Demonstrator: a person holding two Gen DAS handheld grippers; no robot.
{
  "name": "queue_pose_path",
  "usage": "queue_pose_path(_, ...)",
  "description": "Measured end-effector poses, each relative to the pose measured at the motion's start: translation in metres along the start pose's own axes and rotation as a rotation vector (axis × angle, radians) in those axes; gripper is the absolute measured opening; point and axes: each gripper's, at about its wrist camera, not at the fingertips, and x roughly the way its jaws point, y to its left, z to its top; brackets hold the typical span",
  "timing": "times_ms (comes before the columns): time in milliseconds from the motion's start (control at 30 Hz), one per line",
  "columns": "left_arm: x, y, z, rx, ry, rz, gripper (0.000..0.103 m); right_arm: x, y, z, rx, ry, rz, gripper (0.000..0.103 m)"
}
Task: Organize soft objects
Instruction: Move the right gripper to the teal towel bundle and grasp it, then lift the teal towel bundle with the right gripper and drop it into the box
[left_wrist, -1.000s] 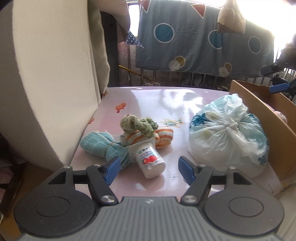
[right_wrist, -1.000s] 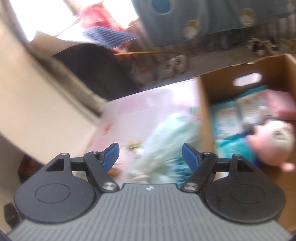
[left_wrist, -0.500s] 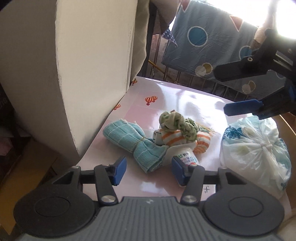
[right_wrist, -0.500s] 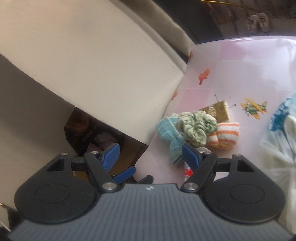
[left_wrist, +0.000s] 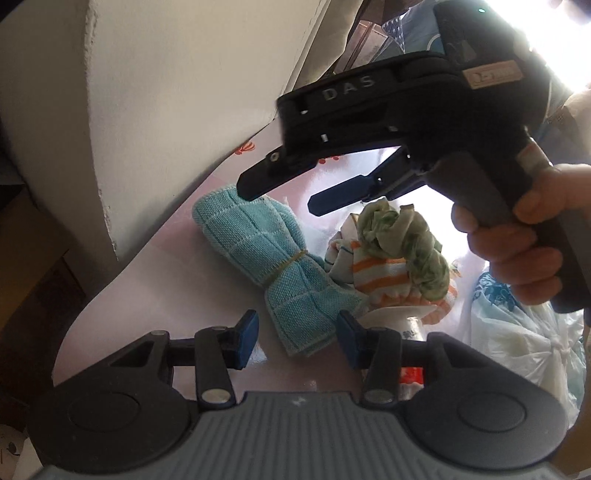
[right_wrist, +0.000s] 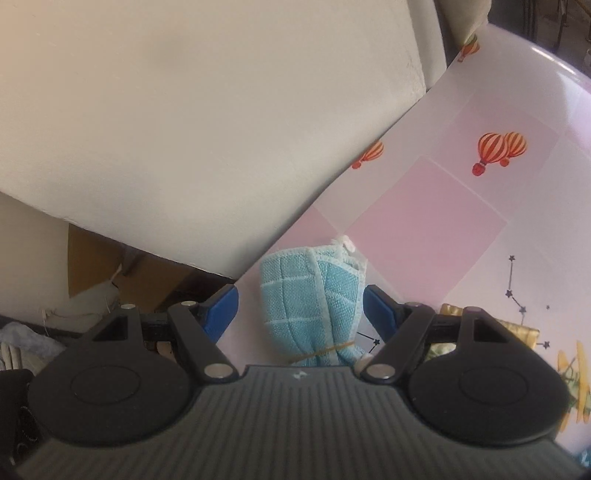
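Observation:
A teal waffle cloth (left_wrist: 258, 243), rolled and tied at its waist with a rubber band, lies on the pink table (left_wrist: 177, 295). My left gripper (left_wrist: 297, 332) straddles the cloth's near end; its jaws are closing, with a small gap still at the left pad. My right gripper (right_wrist: 301, 306) is open around the far end of the cloth (right_wrist: 310, 295), pads not touching. In the left wrist view the right gripper (left_wrist: 277, 199) hangs over that far end, held by a hand (left_wrist: 517, 251). A green scrunchie (left_wrist: 402, 236) sits on an orange-striped sock (left_wrist: 373, 269) beside the cloth.
A big white foam block (left_wrist: 166, 92) overhangs the table's left edge, close to the cloth. A small yoghurt bottle (left_wrist: 406, 328) lies behind my left gripper's right finger. A knotted plastic bag (left_wrist: 517, 350) stands at the right. The balloon-print tabletop (right_wrist: 443, 206) stretches beyond the cloth.
Both grippers came down onto the teal cloth. The right one swung over from the cardboard box and now shows in the left wrist view. The left jaws have narrowed.

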Motion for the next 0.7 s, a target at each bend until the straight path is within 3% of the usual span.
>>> queue_pose_path(200,0.015,0.002,0.003,-0.014,0.036,-0.011,0.037,0.040,-0.008,-0.004,0.020,0.078,-0.027,0.072)
queue_pose_path(400,0.016,0.000,0.002,-0.017,0.024,0.006,0.017,0.043,0.007,-0.010,-0.030,0.078,-0.068,0.041)
queue_pose_path(533,0.000,-0.008,-0.003,0.033,-0.016,0.046,0.013,0.039,0.009,-0.014,0.010,0.038,-0.065,0.030)
queue_pose_path(700,-0.047,-0.015,-0.006,0.094,-0.134,0.088,0.013,0.002,0.016,-0.019,0.063,-0.085,0.055,0.028)
